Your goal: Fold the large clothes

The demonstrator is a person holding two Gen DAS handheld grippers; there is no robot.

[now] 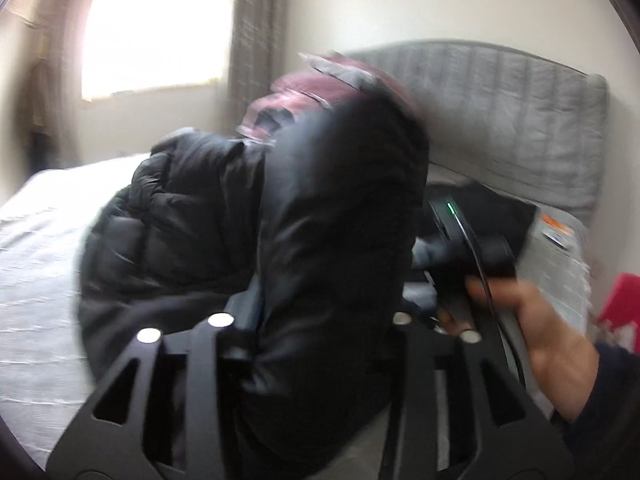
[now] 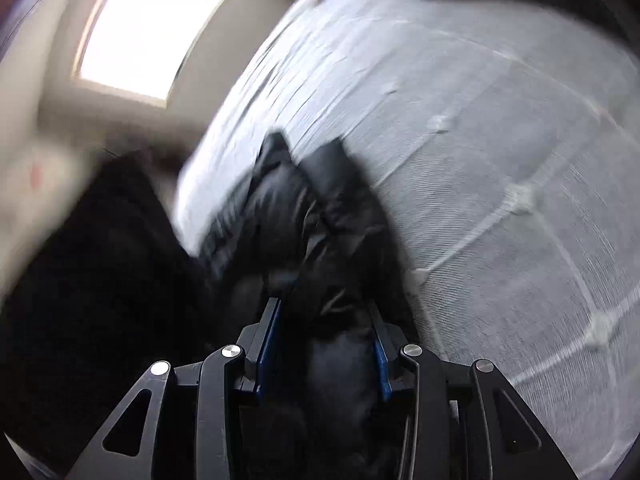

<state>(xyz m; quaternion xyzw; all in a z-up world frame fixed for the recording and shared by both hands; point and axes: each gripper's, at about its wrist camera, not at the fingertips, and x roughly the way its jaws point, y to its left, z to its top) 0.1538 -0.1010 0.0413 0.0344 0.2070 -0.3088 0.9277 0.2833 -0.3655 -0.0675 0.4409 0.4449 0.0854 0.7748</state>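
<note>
Over the white bed cover (image 1: 36, 248), I observe the black puffer jacket (image 1: 192, 220) lifted and bunched, its bulk hanging above the mattress. My left gripper (image 1: 320, 316) is clamped on a thick fold of it. My right gripper (image 2: 326, 320) likewise pinches jacket fabric between its blue pads (image 2: 269, 344). Behind stand a grey headboard (image 1: 520, 120) and a bright window (image 1: 156, 28). Both views are motion-blurred.

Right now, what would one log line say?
left gripper: shut on black puffer jacket | right gripper: shut on jacket | over white bed | motion blur
</note>
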